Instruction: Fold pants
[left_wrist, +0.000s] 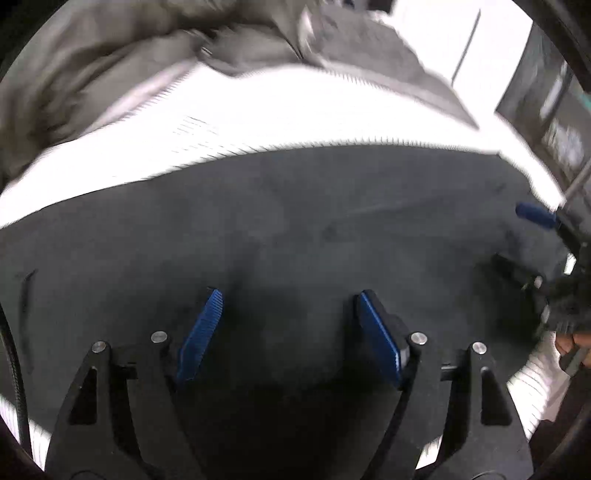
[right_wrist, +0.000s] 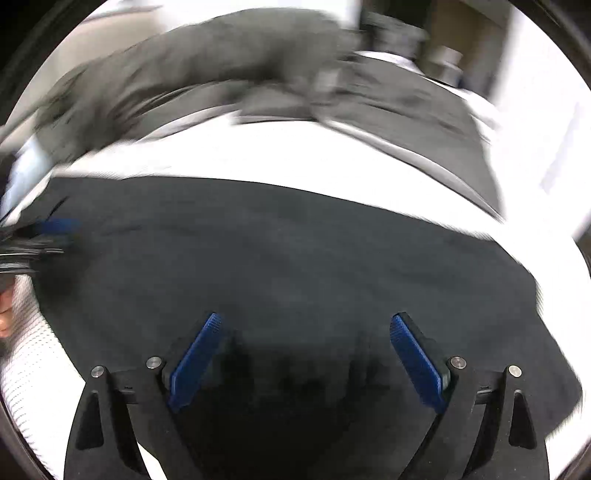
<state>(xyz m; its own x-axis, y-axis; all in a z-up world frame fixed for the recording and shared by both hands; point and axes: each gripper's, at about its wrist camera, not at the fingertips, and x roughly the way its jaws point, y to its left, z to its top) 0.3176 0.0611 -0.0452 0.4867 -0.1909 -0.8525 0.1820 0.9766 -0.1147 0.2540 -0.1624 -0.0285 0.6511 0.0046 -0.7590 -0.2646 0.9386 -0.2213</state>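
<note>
Left gripper (left_wrist: 288, 328): jaws held apart, nothing between them, dark pants (left_wrist: 295, 229) spread flat underneath. Right gripper (right_wrist: 306, 354): jaws likewise held wide apart and empty, over the same pants (right_wrist: 280, 266). The pants are laid on a white ribbed cover (left_wrist: 258, 122), whether on a bed or a table cannot be told; the cover's near edge is seen just beside the pants at the lower corners. Each gripper is seen at the edge of the other's view. Further back, a crumpled grey garment (left_wrist: 122, 62) is heaped along the far edge, blurred.
</note>
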